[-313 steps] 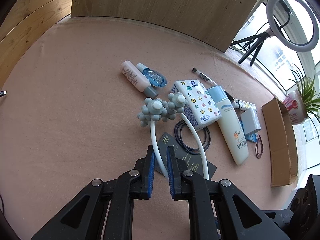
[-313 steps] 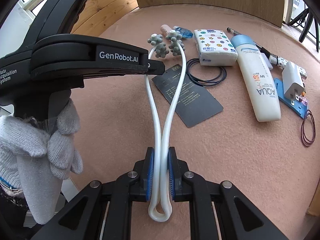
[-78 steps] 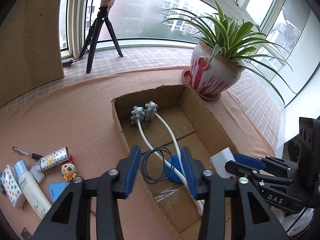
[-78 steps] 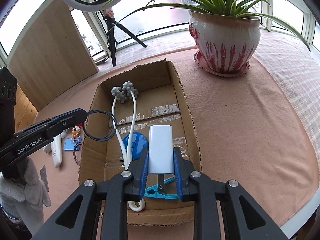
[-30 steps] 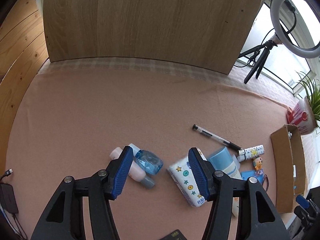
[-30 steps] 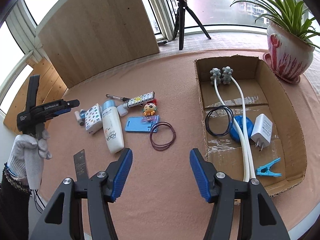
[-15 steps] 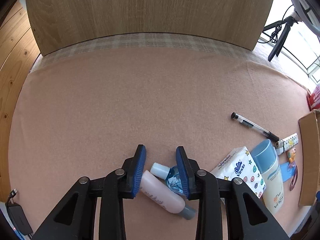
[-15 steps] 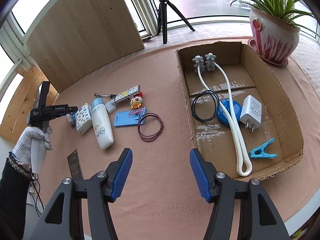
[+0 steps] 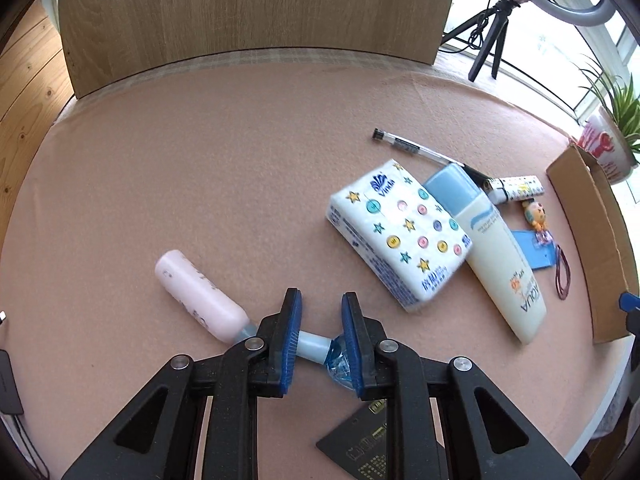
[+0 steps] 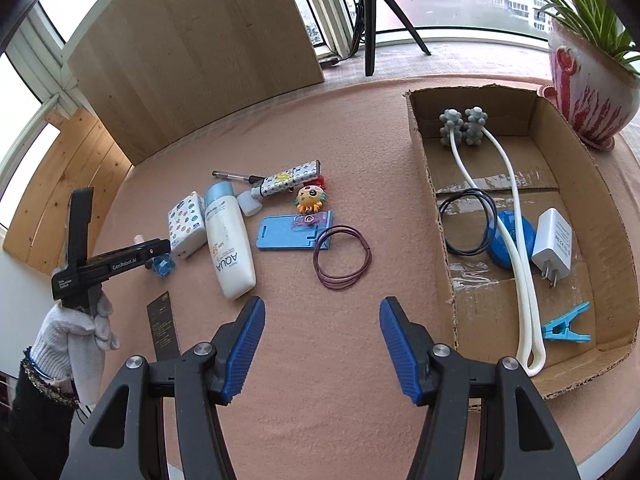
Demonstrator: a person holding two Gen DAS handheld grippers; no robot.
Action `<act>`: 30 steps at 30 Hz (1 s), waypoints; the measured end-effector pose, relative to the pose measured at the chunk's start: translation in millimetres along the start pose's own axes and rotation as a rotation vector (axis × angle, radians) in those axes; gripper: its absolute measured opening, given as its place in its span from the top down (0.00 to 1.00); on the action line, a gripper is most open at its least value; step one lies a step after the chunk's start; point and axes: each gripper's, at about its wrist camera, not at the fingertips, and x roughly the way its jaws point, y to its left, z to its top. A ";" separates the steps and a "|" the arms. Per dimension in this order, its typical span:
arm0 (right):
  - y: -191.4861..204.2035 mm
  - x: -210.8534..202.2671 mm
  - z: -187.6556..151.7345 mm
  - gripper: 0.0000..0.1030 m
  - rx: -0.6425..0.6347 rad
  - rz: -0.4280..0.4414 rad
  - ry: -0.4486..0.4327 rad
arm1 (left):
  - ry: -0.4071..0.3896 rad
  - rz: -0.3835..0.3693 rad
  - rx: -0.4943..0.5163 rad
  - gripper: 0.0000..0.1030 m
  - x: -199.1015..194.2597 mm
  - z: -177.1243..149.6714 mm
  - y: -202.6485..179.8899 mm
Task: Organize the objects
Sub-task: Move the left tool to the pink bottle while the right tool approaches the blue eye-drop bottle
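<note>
Left gripper [image 9: 320,332] astride small blue bottle [image 9: 320,350], cap leftward, lengthwise across jaws

On the tabletop [image 10: 320,360], a tissue pack [image 10: 187,224] is laid left of a tube [image 10: 230,240]. A box [image 10: 432,184] is set to the right, and a charger [image 10: 554,242] is held in it.

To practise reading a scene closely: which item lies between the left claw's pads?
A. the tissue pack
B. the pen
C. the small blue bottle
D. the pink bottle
C: in the left wrist view the left claw has been closing around the small blue bottle, its pale cap between the pads.
</note>
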 end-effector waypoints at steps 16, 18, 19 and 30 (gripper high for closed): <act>45.8 24.7 2.6 0.46 -0.114 0.081 0.052 | -0.061 -0.044 -0.083 0.55 -39.2 -23.5 13.3; 53.0 29.0 2.9 0.46 -0.126 0.088 0.056 | -0.073 -0.032 -0.121 0.55 -45.6 -18.9 27.6; 57.2 31.7 3.4 0.46 -0.133 0.092 0.060 | -0.075 -0.022 -0.139 0.55 -47.6 -16.8 35.1; 122.6 60.0 -0.5 0.46 -0.307 0.137 0.109 | -0.092 0.009 -0.341 0.50 -64.8 -27.7 95.8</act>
